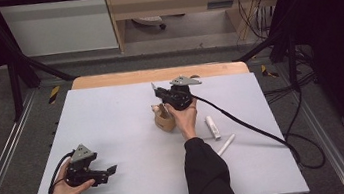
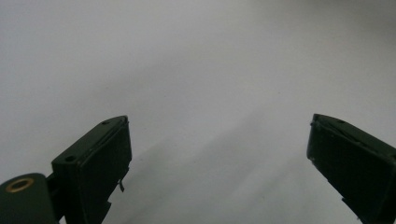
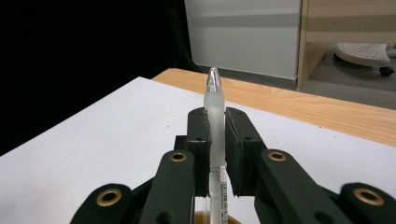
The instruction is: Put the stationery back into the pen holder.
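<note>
We hold a pen (image 3: 215, 121) clamped upright in our right gripper (image 3: 215, 140), above a wooden cup (image 1: 164, 120) mid-table; it isn't dropped in yet; two more pens (image 1: 213, 127) lie just right of the cup, still to go; our left gripper (image 2: 219, 154) rests near the table's (image 1: 112, 115) edge, jaws wide, empty.

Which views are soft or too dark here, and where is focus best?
High view: evenly lit on the table, edges fall to black. Left gripper view: soft throughout, the left gripper with open jaws casting a diffuse shadow on the grey surface. Right gripper view: sharp on the pen clamped in the right gripper; left background black.
</note>
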### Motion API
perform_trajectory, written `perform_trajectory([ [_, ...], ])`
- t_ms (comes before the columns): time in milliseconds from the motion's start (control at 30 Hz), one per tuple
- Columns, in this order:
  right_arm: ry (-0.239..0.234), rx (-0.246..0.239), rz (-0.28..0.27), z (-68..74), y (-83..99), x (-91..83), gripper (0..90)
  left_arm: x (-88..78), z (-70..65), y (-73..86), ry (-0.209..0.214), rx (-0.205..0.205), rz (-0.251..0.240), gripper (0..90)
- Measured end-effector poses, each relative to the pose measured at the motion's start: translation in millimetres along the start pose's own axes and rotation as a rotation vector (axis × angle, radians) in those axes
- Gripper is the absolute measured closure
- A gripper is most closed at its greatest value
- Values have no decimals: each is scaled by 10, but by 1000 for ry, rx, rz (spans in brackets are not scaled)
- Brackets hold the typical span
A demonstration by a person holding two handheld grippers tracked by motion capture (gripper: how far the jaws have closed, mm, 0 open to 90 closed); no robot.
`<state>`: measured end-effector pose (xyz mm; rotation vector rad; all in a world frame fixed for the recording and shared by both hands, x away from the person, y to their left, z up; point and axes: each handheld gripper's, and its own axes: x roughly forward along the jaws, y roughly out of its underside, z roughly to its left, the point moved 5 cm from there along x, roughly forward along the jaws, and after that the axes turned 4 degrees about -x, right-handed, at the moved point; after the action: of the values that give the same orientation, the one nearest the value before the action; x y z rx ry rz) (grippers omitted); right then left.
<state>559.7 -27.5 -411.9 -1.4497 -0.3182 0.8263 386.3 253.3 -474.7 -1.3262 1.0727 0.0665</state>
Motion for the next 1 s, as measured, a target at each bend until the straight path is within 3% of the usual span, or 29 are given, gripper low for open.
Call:
perform_trajectory([
  [333, -6, 8, 5, -23, 138, -4, 808, 7, -6, 3, -1, 0, 4, 66],
  [767, -8, -24, -27, -26, 119, 0, 808, 10, -5, 5, 0, 2, 5, 66],
  [1000, -2, -57, -5, -1, 141, -32, 806, 8, -9, 3, -1, 3, 4, 66],
])
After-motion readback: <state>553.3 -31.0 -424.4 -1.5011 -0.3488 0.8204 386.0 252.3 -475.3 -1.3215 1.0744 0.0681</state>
